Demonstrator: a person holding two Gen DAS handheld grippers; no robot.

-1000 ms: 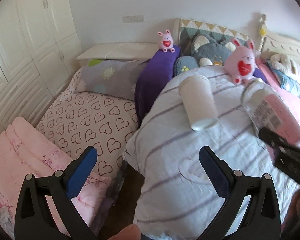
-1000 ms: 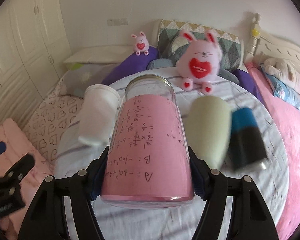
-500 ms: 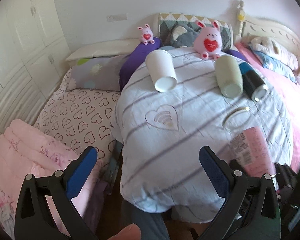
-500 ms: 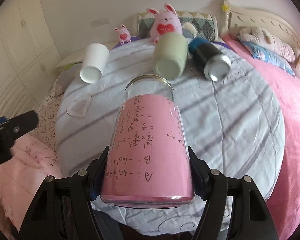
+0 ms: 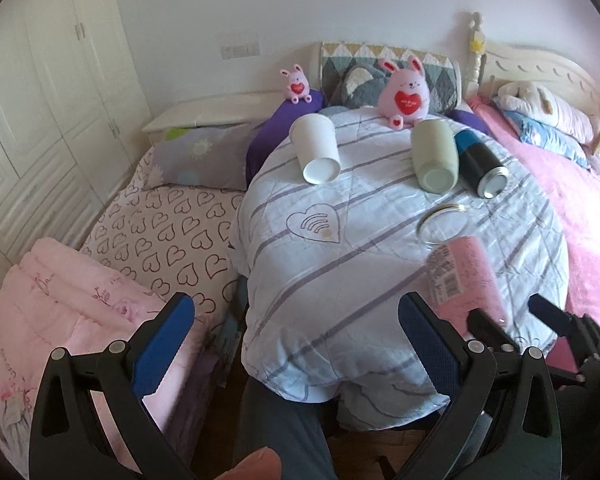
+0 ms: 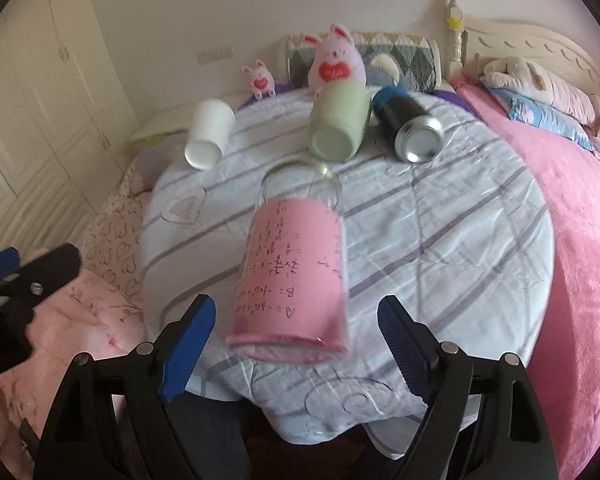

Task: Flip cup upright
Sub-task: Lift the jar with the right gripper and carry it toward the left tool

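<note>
The glass jar (image 6: pixel 296 256) is clear with matte pink paper inside. The tumbler (image 6: pixel 414 130) has a shiny metal base. The quilt (image 6: pixel 440 248) is soft wrinkled cloth.

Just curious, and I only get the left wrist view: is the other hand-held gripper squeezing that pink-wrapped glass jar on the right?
Observer: No. The right wrist view shows the right hand-held gripper open, its jaws clear of the pink-wrapped glass jar on both sides.
Visitor: Is there anything on the pink paper besides the barcode?
Observer: Yes, handwritten sums on the side facing that camera.
Visitor: Which end faces that gripper?
Observer: The jar's base. Its clear mouth end points toward the pale green cup lying on its side.
</note>
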